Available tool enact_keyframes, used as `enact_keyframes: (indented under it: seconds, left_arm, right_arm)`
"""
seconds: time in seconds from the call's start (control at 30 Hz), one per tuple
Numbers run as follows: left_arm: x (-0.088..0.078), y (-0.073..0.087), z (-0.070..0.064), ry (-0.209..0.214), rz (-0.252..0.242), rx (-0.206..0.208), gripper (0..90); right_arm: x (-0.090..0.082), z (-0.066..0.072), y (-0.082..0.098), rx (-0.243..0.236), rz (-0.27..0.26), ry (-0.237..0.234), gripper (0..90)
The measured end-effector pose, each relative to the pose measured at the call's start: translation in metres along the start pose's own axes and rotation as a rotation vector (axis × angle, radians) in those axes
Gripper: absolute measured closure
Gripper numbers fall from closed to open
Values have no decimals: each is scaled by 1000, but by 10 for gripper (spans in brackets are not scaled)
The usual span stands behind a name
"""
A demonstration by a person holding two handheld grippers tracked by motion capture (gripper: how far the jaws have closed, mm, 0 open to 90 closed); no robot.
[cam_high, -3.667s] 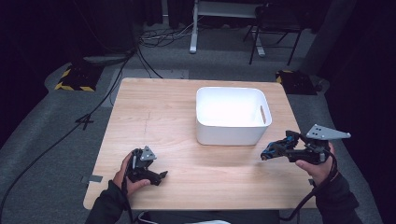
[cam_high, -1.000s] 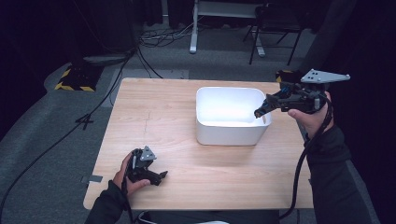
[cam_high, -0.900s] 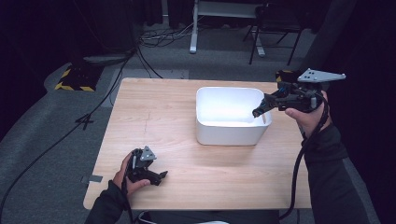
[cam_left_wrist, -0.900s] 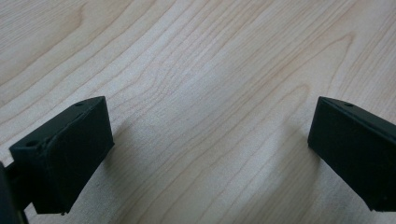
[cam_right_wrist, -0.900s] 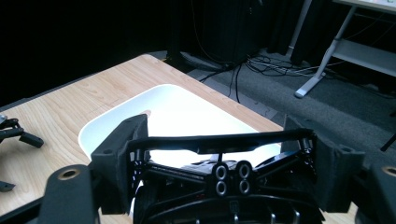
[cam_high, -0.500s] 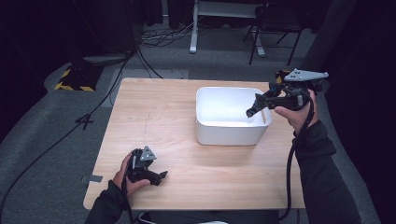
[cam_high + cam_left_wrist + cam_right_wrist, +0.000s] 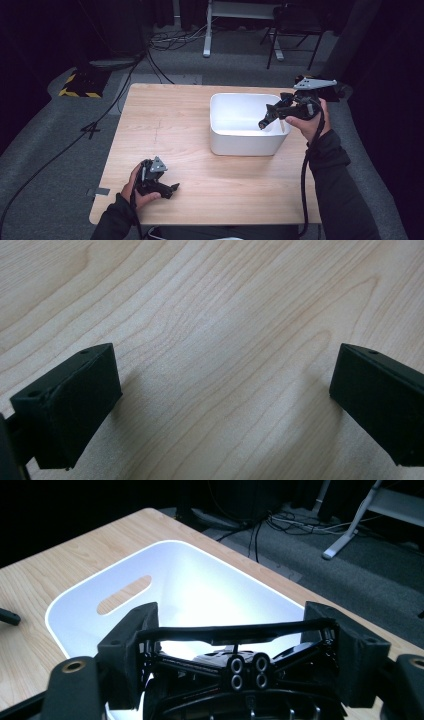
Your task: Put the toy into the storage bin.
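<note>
White plastic, thin-walled and open-topped, the bin (image 7: 247, 145) sits right under the right claw (image 7: 262, 122), whose tips hang over its near right corner, above the rim rather than down inside. In the right gripper view the bin's bright hollow (image 7: 200, 590) spreads out ahead of and below the right claw (image 7: 232, 612). It looks empty, and a long hand slot (image 7: 124, 595) is cut through the end wall ahead and to the claw's left.

My judgement is that it will be light, fairly stiff at the rim, springy in the flat walls, and smooth enough to slip. The best hold would be a pinch across the rim or through that slot, since the body is too broad to span.

The right claw's jaws stand well apart. A slim black strip (image 7: 240, 632) runs from one to the other, but I cannot tell whether it is a held thing or part of the claw, so I cannot tell the grip either.

The left claw (image 7: 172, 189) rests low on the wooden table (image 7: 165, 125), well apart from the bin. In the left gripper view the left claw (image 7: 225, 370) gapes wide, with bare wood grain between its jaws.
</note>
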State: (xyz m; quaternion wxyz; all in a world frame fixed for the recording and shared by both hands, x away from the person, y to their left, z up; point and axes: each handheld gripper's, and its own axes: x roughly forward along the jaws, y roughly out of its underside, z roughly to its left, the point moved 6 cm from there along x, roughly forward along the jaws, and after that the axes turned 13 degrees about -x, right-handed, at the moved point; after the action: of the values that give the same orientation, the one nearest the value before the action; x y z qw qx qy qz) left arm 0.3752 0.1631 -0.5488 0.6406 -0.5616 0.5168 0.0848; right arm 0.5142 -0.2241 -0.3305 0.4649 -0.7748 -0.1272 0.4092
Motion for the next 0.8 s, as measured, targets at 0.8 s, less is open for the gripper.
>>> enact_keyframes:
  seconds: [0.8]
  left_arm:
    - [0, 0, 0, 1, 1, 1, 2]
  right_arm:
    - [27, -2, 24, 12, 78, -13, 246]
